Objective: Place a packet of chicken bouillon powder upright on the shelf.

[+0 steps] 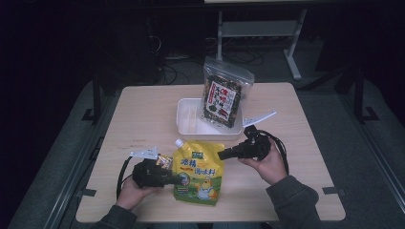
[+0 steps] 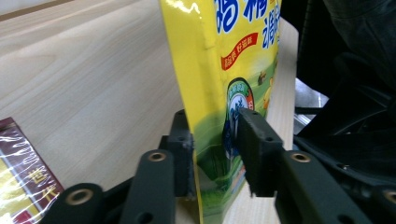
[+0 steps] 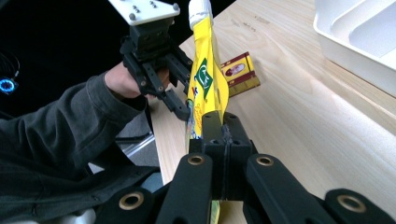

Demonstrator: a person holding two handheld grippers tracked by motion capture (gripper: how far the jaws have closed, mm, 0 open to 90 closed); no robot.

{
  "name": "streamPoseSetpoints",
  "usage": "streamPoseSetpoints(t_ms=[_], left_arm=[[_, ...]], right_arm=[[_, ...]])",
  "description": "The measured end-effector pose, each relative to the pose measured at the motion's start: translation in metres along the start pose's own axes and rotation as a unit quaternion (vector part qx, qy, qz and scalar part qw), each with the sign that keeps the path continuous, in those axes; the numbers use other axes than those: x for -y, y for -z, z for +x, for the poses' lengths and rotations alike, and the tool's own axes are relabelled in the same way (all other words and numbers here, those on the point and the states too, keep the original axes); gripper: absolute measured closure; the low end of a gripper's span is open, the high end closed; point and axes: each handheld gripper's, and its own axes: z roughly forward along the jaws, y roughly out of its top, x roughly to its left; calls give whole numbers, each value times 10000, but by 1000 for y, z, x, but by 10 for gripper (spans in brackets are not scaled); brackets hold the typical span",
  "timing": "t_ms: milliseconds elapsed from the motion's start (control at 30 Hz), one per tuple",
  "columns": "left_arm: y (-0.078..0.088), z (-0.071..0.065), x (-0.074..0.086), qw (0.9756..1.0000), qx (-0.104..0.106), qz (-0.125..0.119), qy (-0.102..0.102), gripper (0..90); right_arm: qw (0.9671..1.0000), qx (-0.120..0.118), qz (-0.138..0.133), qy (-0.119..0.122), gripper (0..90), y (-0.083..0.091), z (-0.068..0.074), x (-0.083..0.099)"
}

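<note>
A yellow spout pouch point(image 1: 198, 171) with a white cap lies at the table's front middle, between my two grippers. At the pouch's left edge, my left gripper point(image 1: 179, 179) has its pads pressing both faces of the pouch point(image 2: 219, 70), low near the printed round badge. My right gripper point(image 1: 222, 154) pinches the pouch's right edge. In the right gripper view its jaws point(image 3: 219, 123) stand together on the thin yellow edge point(image 3: 208, 84), which rises edge-on. Beyond it is the left gripper point(image 3: 184, 109), held by a hand in a dark sleeve.
A small red-and-gold packet point(image 1: 164, 162) lies flat beside the left gripper. A white tray point(image 1: 186, 126) stands at the table's middle back, with a clear bag of dark snacks point(image 1: 222, 98) leaning upright in it. Table edges are near both forearms.
</note>
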Motion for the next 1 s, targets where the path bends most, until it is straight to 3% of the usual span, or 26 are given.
streamPoseSetpoints(t_ms=[133, 267, 433, 567, 867, 1000], left_arm=[[0, -2, 0, 9999, 97, -14, -77, 762], [-1, -3, -1, 9998, 130, -21, -141, 795], [-1, -7, -3, 9996, 138, -46, -241, 802], [-1, -9, -5, 9994, 148, -49, -316, 803], [-1, -13, -7, 9990, 137, -41, -415, 803], [-1, -14, -8, 9989, 127, -45, -443, 803]], right_arm=[[9998, -33, 162, 67, 885, 4, 2, -2], [9992, 14, 375, 150, 807, 7, 6, -8], [9976, 54, 626, 277, 665, 7, 11, -27], [9958, 142, 830, 372, 609, 2, 14, -46], [9877, 60, 1489, 470, 656, -23, 22, -79], [9839, -18, 1718, 487, 744, -32, 24, -86]])
